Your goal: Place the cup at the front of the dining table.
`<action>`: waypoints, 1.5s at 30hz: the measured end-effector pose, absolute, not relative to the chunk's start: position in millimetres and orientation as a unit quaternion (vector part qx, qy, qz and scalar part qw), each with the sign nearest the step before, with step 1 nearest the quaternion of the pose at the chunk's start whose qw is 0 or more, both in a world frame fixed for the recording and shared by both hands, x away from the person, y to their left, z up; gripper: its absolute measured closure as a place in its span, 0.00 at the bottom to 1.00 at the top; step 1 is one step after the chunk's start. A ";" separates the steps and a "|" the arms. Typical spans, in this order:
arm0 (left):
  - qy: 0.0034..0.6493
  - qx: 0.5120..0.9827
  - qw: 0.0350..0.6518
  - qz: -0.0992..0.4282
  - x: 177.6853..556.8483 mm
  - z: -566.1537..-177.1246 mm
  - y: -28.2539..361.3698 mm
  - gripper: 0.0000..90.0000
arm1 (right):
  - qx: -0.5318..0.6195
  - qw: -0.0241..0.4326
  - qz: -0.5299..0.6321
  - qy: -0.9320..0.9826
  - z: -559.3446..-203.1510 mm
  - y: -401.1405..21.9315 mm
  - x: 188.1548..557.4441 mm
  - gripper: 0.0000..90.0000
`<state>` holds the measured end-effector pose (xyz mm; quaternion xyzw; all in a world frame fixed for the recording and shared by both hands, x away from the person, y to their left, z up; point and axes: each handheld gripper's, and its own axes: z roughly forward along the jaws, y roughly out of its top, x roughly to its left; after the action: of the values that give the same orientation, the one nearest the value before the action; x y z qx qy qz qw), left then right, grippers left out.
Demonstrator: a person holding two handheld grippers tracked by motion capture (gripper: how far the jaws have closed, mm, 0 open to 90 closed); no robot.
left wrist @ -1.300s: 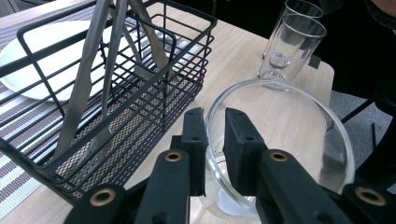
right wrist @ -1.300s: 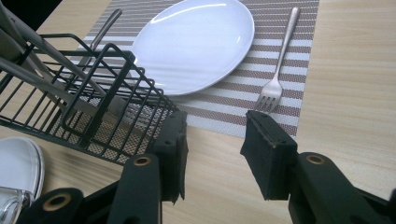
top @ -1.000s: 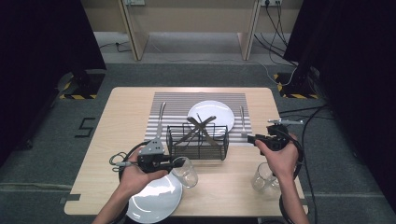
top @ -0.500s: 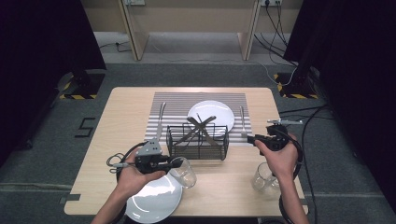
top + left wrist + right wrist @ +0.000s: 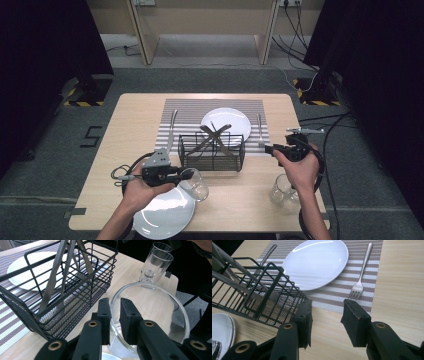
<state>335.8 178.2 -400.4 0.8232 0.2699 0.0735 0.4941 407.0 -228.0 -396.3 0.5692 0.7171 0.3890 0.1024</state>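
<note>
My left gripper (image 5: 186, 173) is shut on the rim of a clear glass (image 5: 197, 184), one jaw inside and one outside the wall. In the left gripper view that gripper (image 5: 115, 307) holds the glass (image 5: 155, 302) tilted, mouth towards the camera, beside the black wire basket (image 5: 62, 290). A second glass (image 5: 282, 191) stands upright at the front right. My right gripper (image 5: 267, 148) hovers open right of the basket (image 5: 212, 150). In the right gripper view its jaws (image 5: 327, 312) are apart over bare wood, just short of the fork (image 5: 359, 285).
The basket holds several utensils. Behind it a white plate (image 5: 226, 122) lies on the striped placemat (image 5: 180, 112), with a long utensil (image 5: 172, 129) on the mat's left. Another white plate (image 5: 162, 216) sits at the front edge under my left hand.
</note>
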 end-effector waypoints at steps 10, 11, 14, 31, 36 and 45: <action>0.273 0.821 0.495 0.074 334.1 -398.6 182.6 0.87 | 0.569 0.103 0.390 0.716 -395.9 -228.4 406.8 0.66; 0.274 0.821 0.496 0.075 334.0 -398.7 183.1 0.87 | 0.570 0.103 0.390 0.716 -396.0 -228.3 406.8 0.66; 0.276 0.820 0.495 0.076 333.7 -398.7 185.3 0.87 | 0.570 0.102 0.390 0.716 -396.2 -228.3 406.9 0.66; 0.284 0.816 0.497 0.079 332.8 -399.1 195.7 0.87 | 0.570 0.102 0.389 0.716 -396.4 -228.5 407.4 0.65; 0.285 0.817 0.495 0.082 332.5 -399.1 197.7 0.87 | 0.573 0.102 0.390 0.714 -395.9 -228.7 407.1 0.65; 0.288 0.816 0.494 0.084 331.4 -399.3 202.7 0.87 | 0.573 0.102 0.390 0.713 -395.3 -228.8 406.8 0.65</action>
<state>331.4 202.7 -399.3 0.8156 0.2884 0.0842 0.4944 406.8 -228.8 -395.3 0.5734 0.7132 0.3901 0.1017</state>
